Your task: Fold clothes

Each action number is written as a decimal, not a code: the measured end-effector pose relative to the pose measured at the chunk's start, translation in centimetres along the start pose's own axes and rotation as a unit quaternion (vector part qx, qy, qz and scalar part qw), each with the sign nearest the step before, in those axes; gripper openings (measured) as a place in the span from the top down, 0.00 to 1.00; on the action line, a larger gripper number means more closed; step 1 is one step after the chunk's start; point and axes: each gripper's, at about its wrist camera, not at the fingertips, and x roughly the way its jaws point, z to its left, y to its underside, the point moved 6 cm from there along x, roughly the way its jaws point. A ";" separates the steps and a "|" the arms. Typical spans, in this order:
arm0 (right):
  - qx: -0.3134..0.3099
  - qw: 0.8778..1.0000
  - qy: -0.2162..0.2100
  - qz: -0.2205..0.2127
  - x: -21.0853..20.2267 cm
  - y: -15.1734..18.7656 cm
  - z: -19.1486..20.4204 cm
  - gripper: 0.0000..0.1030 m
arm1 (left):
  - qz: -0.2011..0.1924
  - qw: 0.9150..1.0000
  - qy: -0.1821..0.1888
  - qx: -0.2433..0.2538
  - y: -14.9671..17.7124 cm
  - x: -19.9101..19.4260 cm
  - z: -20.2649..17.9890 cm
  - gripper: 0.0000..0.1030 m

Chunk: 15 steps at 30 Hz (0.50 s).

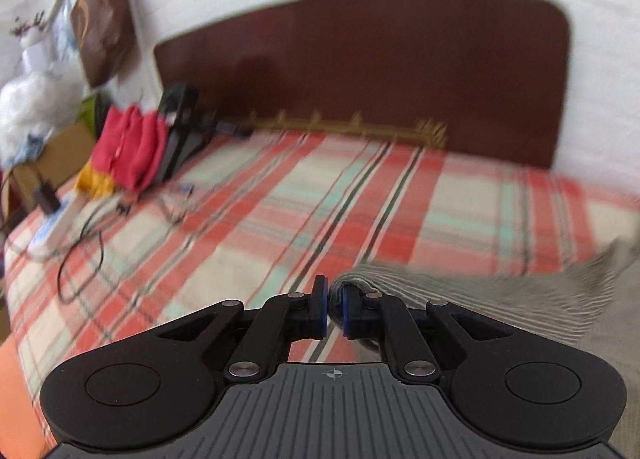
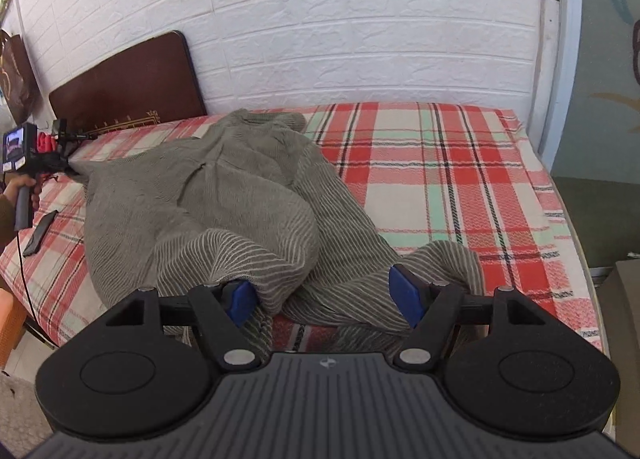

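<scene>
Between the left tongs (image 1: 329, 313), clamped together, sits a garment (image 2: 224, 195) edge; its remainder trails right, blurred. Beneath the right tongs (image 2: 326, 297), spread apart, it lies crumpled on the bed (image 2: 460, 163). Left, a bag (image 1: 102, 15) hangs, contents hidden.

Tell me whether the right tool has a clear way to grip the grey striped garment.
Probably yes: the right tool hangs open over the grey striped garment, folds between its blue pads, nothing blocking.
</scene>
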 end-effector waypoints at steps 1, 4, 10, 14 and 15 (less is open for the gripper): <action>-0.001 1.000 0.007 0.001 -0.2 0.0 -0.3 0.29 | 0.012 1.000 0.000 -0.002 0.8 0.6 0.1 0.97; -0.005 0.999 0.034 0.004 -1.0 0.0 -1.2 0.29 | 0.037 0.999 0.007 0.015 2.5 1.2 -0.2 0.94; -0.022 0.997 0.072 0.025 -1.5 0.0 -3.1 0.25 | 0.003 0.999 0.036 0.033 2.5 -2.9 1.0 0.40; -0.032 0.994 0.084 0.057 -1.0 1.2 -3.5 0.25 | -0.002 0.997 0.065 0.032 1.9 -4.9 1.6 0.40; -0.034 0.994 0.083 0.059 -1.1 1.5 -3.5 0.25 | -0.006 0.997 0.072 0.034 1.7 -5.5 1.4 0.40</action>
